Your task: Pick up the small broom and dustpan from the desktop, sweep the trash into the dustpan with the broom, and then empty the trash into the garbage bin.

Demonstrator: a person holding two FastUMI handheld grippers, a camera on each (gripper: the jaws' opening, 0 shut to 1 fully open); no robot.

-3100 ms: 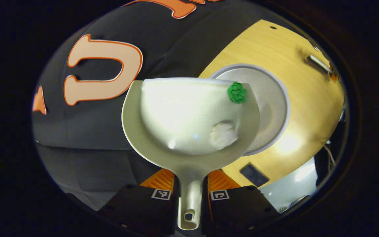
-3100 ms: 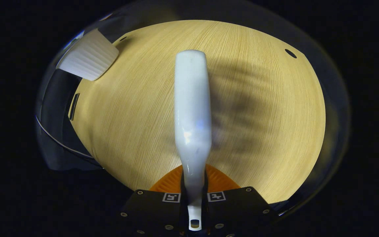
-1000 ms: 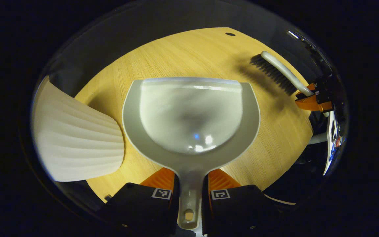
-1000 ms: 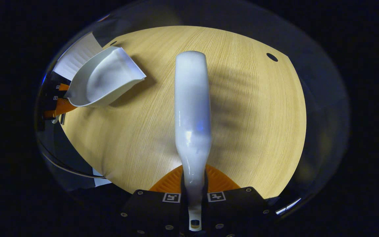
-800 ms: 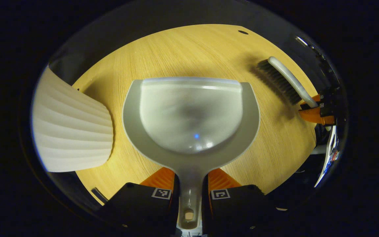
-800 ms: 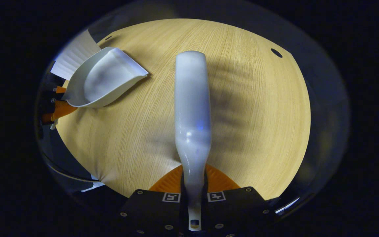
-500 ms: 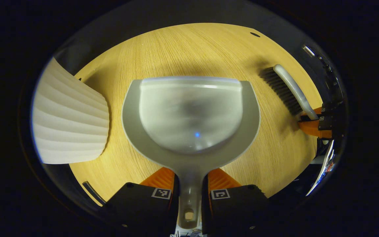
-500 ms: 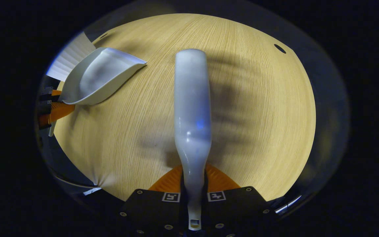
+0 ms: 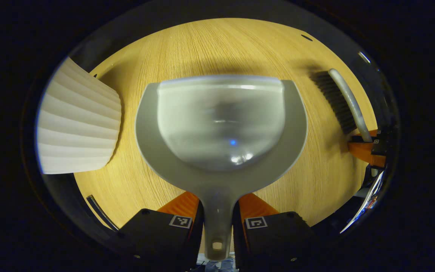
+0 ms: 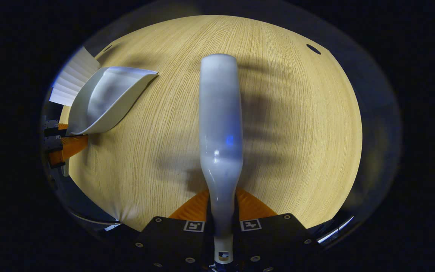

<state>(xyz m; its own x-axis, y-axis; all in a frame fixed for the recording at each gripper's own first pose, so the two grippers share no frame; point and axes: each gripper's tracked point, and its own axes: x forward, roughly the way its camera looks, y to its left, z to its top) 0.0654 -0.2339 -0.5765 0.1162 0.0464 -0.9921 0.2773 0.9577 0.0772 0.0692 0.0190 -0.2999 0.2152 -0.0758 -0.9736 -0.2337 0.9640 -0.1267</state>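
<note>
Dustpan (image 9: pixel 221 121) handle clamped between left gripper (image 9: pixel 217 226) fingers, pan over the wooden desktop (image 9: pixel 210 49) beside the ribbed white bin (image 9: pixel 77 121). Right gripper (image 10: pixel 223 226) is closed on the broom (image 10: pixel 221 124) handle, broom above the desktop.

Left gripper view: bin (image 9: pixel 77 121) left of dustpan (image 9: pixel 221 128), broom (image 9: pixel 340 100) right, all over desktop (image 9: pixel 217 49)
</note>
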